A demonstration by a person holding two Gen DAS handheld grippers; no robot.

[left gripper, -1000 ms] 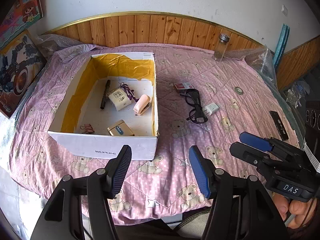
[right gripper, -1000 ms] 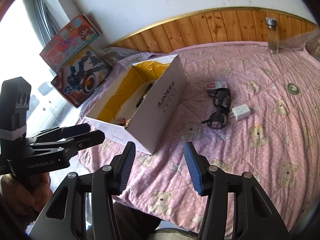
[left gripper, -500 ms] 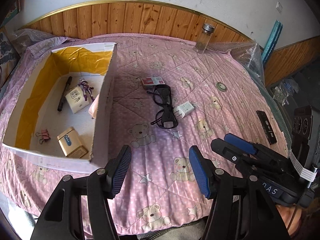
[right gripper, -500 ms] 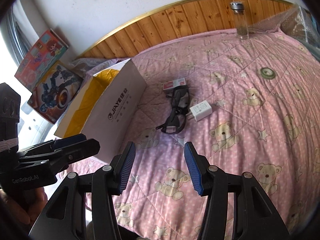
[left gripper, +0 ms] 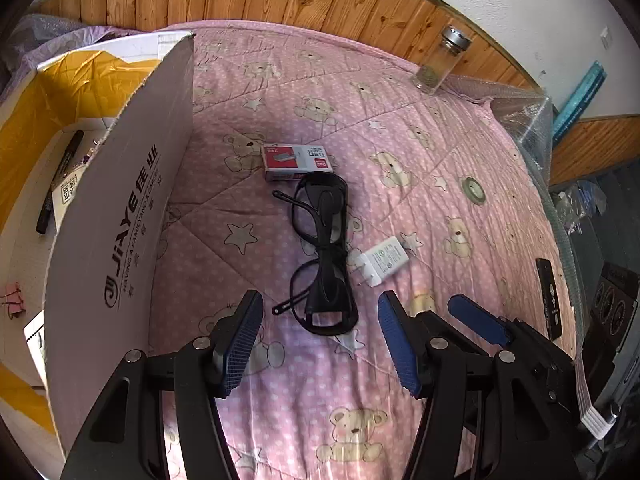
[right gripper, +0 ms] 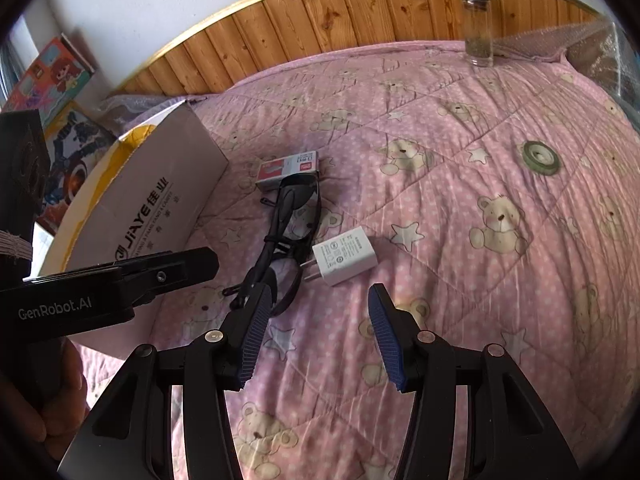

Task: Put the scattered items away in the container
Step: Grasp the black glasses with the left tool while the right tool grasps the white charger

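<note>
Presently on the pink bear-print quilt (left gripper: 400, 92): black glasses (left gripper: 324, 252), folded, lying lengthwise at the middle. Red-and-white staple box (left gripper: 298, 160), just beyond the glasses, touching their far end. White charger plug (left gripper: 382, 261), just right of the glasses, prongs toward them. Small round tape roll (right gripper: 540, 157), well apart to the right. Black flat device (left gripper: 549, 298) near the quilt's right edge. Glass jar (right gripper: 478, 24) with metal lid, upright at the far side by the wood panelling.

Container: white cardboard box (left gripper: 120, 240) with yellow lining, left of the glasses, open on top. Inside, partly seen: black marker (left gripper: 60, 180), pink binder clip (left gripper: 12, 300), a small pale packet; the rest is hidden by the near wall.

Left hand-held gripper (left gripper: 320, 344): released, jaws spread, empty, hovering over the near end of the glasses. Right hand-held gripper (right gripper: 316, 336): released, jaws spread, empty, hovering near the charger plug, apart from it.
</note>
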